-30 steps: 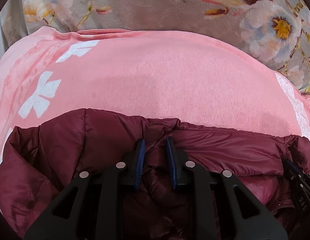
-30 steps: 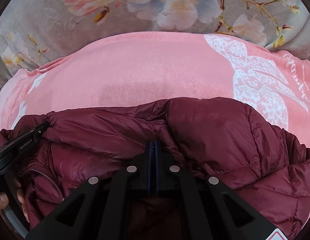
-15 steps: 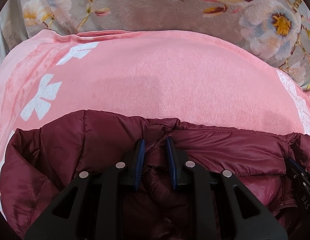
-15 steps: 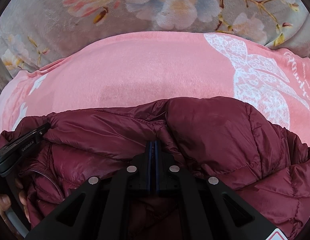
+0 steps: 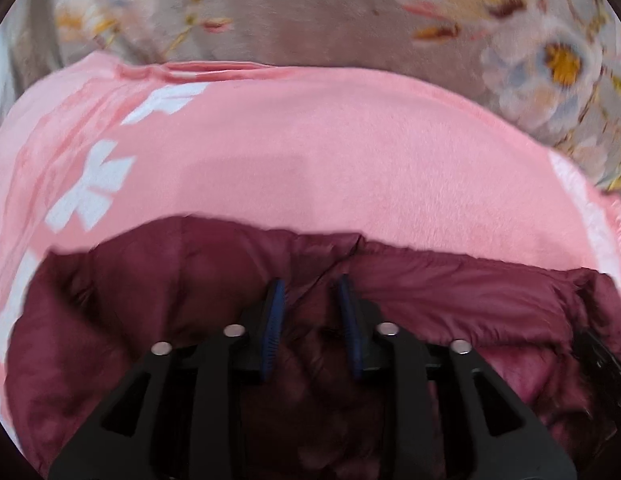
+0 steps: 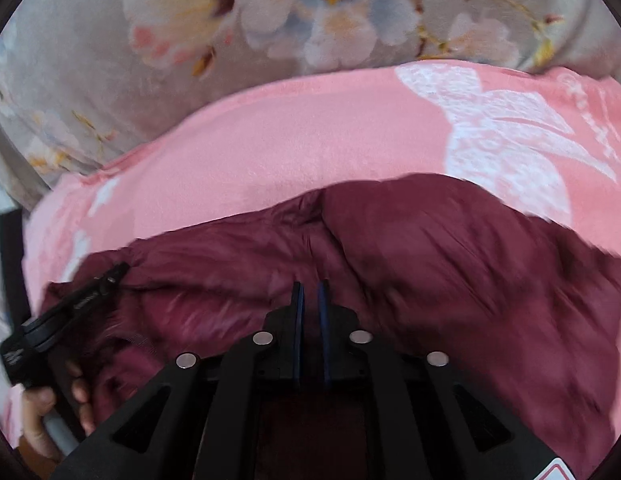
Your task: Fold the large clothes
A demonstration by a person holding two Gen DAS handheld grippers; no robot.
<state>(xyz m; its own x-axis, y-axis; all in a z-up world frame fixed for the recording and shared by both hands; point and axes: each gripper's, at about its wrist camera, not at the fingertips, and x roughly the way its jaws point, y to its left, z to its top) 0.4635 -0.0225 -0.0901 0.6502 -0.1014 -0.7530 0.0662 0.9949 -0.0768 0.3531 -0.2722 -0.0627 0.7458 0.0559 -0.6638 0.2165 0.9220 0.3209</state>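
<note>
Maroon puffer jacket [image 5: 450, 292] lies bunched on pink blanket [image 5: 330, 160], w/ floral bedding [image 5: 310, 20] beyond at 12 o'clock. Left tongs [image 5: 310, 300]: narrow gap, jaws opening, jacket fabric bulging btwn blue pads [image 5: 275, 320]; contact w/ pads can't be confirmed. Right tongs [image 6: 311, 304]: slim gap, jaws opening, over jacket's middle; nothing visibly pinched. Person's hand [image 6: 42, 412] at 8 o'clock in right view, on left tool's grip.

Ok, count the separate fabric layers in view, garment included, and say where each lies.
3. The maroon puffer jacket lies on top, nearest the cameras; the pink blanket is spread beneath it; the grey floral cover shows beyond the blanket's far edge. Others may be hidden underneath.
</note>
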